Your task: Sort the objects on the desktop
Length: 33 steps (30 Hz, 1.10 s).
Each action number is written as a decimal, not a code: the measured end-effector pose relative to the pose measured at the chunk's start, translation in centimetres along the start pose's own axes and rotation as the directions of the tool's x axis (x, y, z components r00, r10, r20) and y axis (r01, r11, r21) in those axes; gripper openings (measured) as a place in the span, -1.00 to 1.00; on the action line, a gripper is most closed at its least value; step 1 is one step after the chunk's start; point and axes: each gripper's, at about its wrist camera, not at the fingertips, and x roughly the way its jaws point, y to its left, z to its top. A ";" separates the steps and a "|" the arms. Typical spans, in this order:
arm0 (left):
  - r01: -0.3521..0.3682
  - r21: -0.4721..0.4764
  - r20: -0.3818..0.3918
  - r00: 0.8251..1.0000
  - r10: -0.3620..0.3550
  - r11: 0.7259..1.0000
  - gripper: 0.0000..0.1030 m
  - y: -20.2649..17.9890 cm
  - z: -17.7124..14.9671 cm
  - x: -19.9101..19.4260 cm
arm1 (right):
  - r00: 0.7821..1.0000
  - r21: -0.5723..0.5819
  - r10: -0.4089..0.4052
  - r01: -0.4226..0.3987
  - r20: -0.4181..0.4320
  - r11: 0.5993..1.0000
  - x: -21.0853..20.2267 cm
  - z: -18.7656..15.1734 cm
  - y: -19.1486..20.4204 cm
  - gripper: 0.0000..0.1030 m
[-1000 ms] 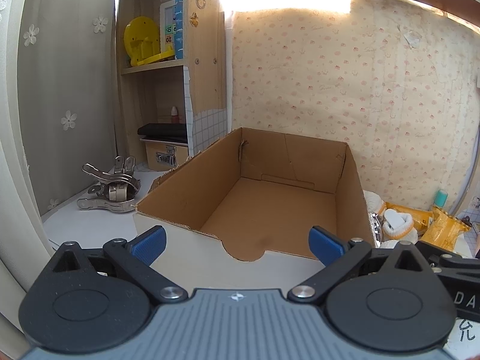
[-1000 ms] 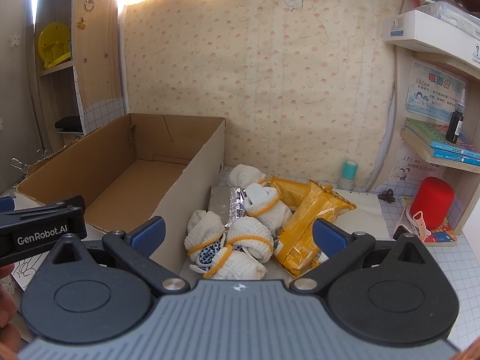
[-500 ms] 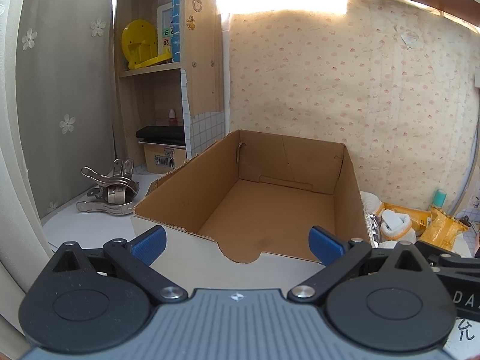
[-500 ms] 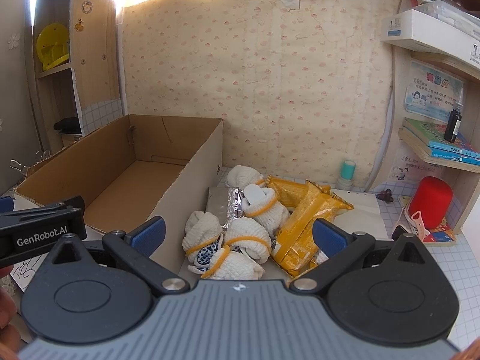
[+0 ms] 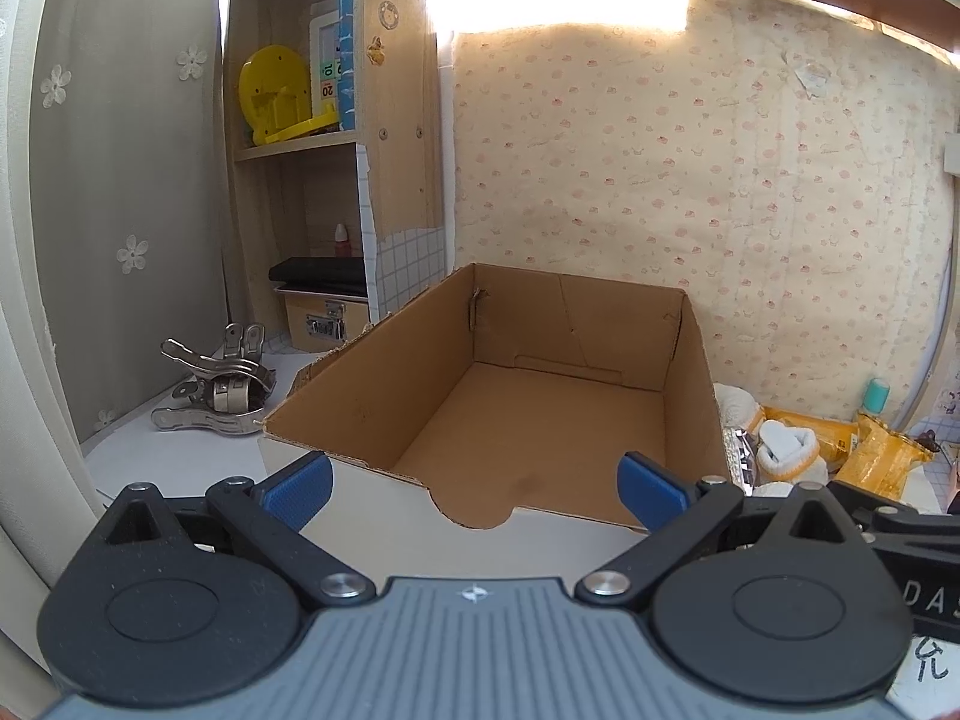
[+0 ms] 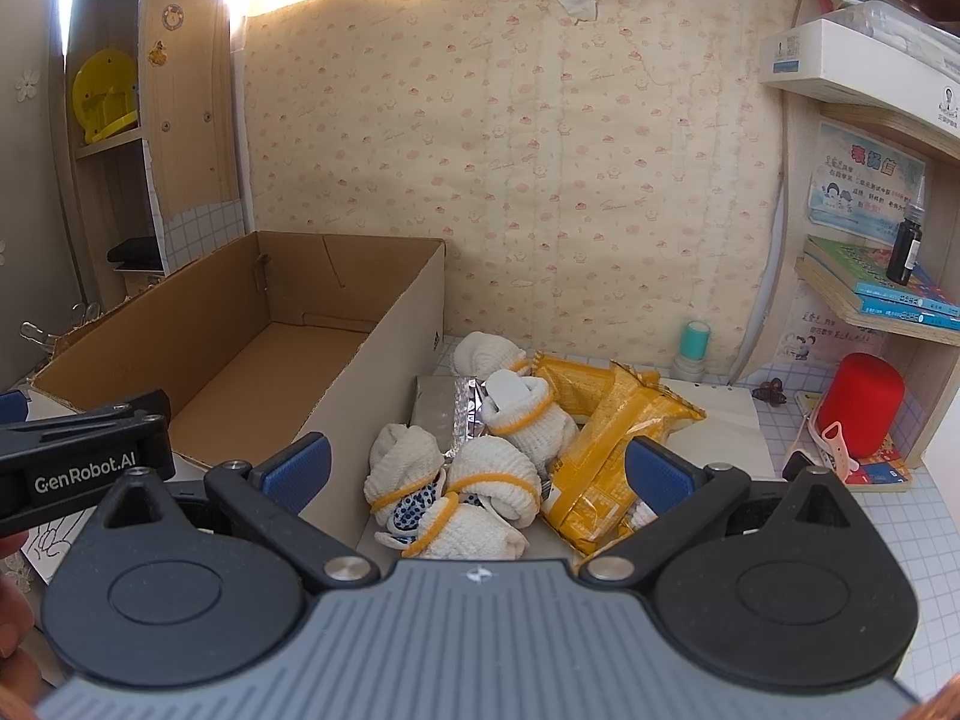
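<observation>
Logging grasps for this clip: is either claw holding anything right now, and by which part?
Nothing is held. The left claw is open in front of the empty box; the right claw is open before the socks.

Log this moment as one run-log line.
left gripper: open, empty, facing box | right gripper: open, empty, above rolled socks | box: empty | snack bags: beside box

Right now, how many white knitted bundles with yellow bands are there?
5 white knitted bundles: one at the back, one against the yellow foil packets, one by the brown cardboard box, one central, one nearest. More may hide underneath.
</observation>
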 end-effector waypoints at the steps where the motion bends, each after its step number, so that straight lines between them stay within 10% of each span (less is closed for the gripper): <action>1: 0.003 0.002 0.000 1.000 -0.003 1.000 1.00 -0.1 0.0 0.0 | 1.000 0.002 0.000 0.000 0.001 1.000 0.0 0.0 -0.1 0.97; 33: 0.177 0.033 0.046 0.983 -0.179 0.984 1.00 -3.0 -2.8 -2.7 | 0.995 0.084 -0.099 0.096 0.029 0.992 -1.3 -1.1 -5.0 0.97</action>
